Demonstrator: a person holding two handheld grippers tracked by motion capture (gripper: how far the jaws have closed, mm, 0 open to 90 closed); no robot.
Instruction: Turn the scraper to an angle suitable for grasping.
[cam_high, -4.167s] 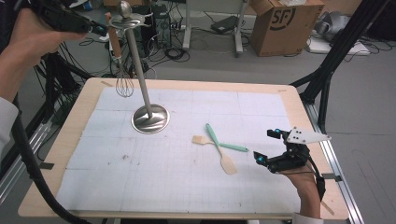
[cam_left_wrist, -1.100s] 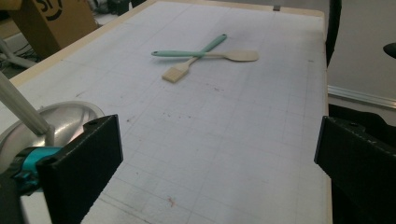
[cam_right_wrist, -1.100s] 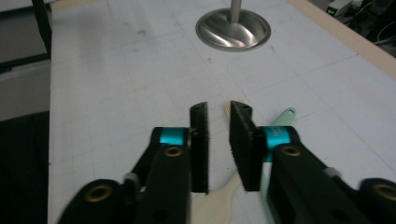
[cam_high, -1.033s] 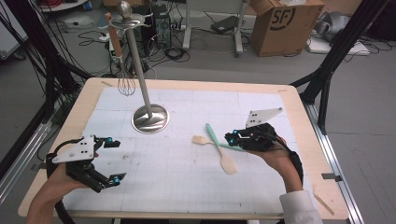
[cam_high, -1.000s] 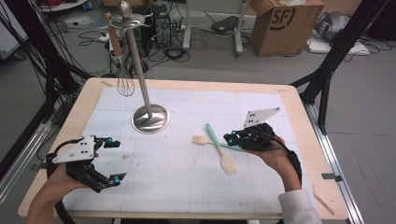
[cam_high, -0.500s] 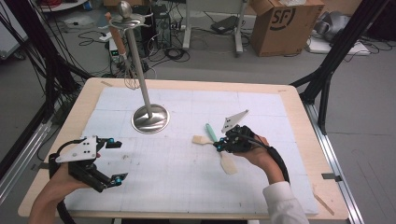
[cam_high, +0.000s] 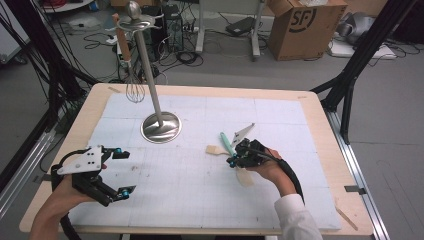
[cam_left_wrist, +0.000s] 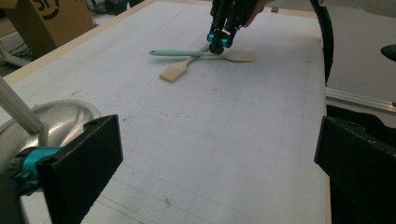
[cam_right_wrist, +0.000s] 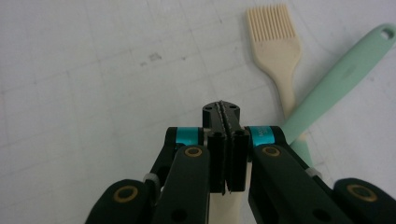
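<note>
A cream basting brush (cam_high: 214, 149) and a mint-green utensil (cam_high: 226, 142) lie crossed on the white mat (cam_high: 200, 110), right of centre. My right gripper (cam_high: 233, 161) hangs just over their crossing, jaws shut with nothing seen between them. In the right gripper view the shut tips (cam_right_wrist: 222, 109) point at bare mat, with the brush's bristles (cam_right_wrist: 273, 23) and the green handle (cam_right_wrist: 341, 74) to their right. My left gripper (cam_high: 125, 171) rests at the near left, open and holding nothing. Its view looks across the mat between its wide jaws (cam_left_wrist: 217, 140) to the utensils (cam_left_wrist: 187, 52) and the right gripper (cam_left_wrist: 219, 42).
A metal stand (cam_high: 161, 126) with a round base and tall pole rises at the mat's far left. A whisk (cam_high: 134, 87) hangs from its top. A cardboard box (cam_high: 300, 25) and cables lie on the floor beyond the table.
The left hand came down from the stand's top to the near left. The right gripper moved left from the table's right side onto the crossed utensils.
</note>
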